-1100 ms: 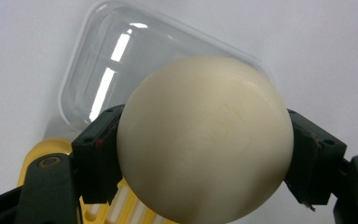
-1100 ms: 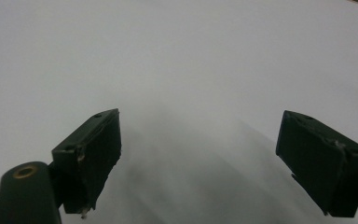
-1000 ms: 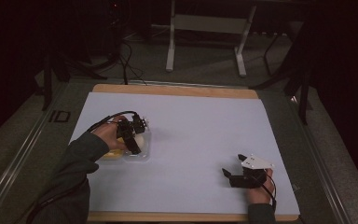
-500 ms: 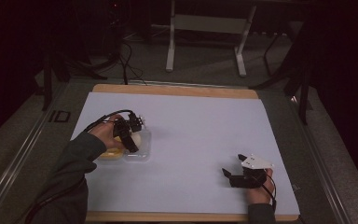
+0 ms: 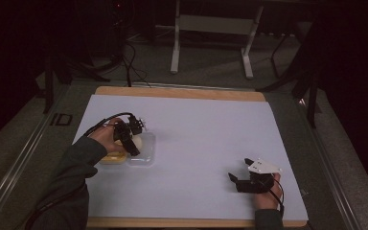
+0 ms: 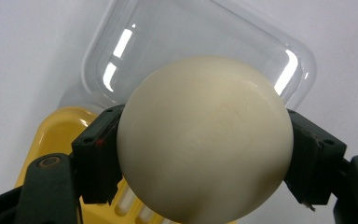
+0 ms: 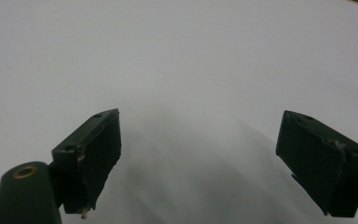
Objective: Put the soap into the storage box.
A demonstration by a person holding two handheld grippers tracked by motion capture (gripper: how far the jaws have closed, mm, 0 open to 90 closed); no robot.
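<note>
My left tool [image 6: 205, 154] clamps a cream ball [image 6: 205, 140] between its jaws, above the clear lid [image 6: 200, 42] and yellow dish [image 6: 58, 133] beneath it, ready to set down, while my right tool [image 7: 200, 154] rests gaping on the bench [image 5: 211, 124], well apart and out of the way.

Dim room; white-topped table [image 5: 206, 143] sat centre frame, grey floor [image 5: 211, 62] around it, white stand [image 5: 211, 28] at top.

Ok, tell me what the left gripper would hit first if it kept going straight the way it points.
Probably the clear lid. The left gripper, shut on the cream ball, points at it, with the yellow tray off to one side. How far off the lid lies is hard to judge.
</note>
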